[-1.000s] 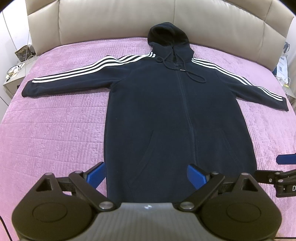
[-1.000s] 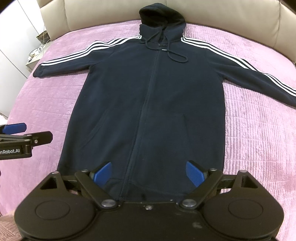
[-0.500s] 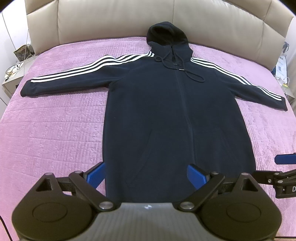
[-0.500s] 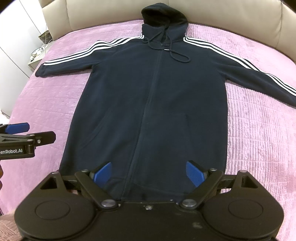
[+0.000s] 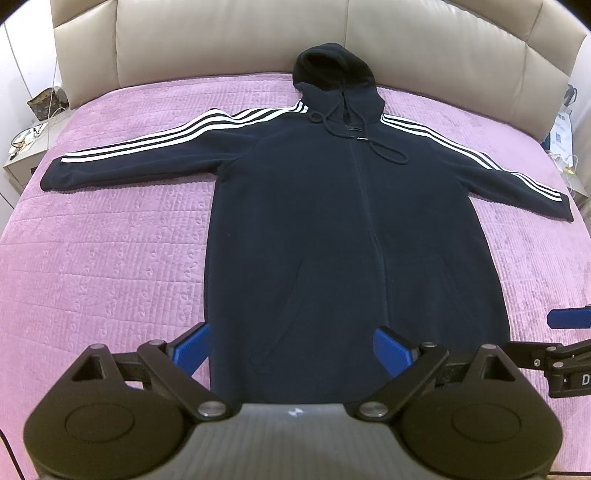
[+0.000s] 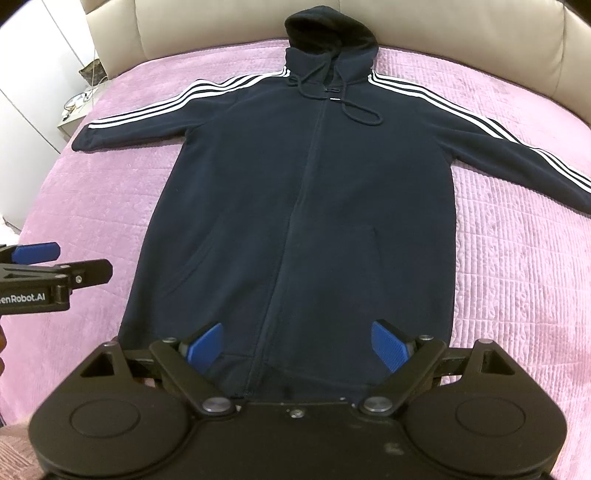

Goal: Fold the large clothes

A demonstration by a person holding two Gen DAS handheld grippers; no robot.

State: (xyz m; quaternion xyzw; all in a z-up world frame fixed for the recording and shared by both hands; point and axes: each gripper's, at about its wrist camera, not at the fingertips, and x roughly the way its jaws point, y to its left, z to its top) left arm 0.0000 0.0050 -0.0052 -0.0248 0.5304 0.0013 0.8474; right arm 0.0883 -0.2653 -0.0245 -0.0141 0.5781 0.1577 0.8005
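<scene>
Long dark hoodie [image 6: 306, 206] lies flat, front up, on a purple bedspread [image 6: 517, 258]; zip closed, both sleeves spread out to the sides, white stripes along each. Hood [image 6: 330, 35] points toward the beige headboard [image 6: 207, 26]; drawstring [image 6: 354, 110] loops loosely across the chest. Right gripper [image 6: 297, 345] hangs over the hem, blue pads wide apart, nothing between them. Left gripper [image 6: 55, 264] enters from the left edge, above the bedspread beside the hoodie's lower side. Nightstand [image 6: 74, 114] at far left, cluttered.
</scene>
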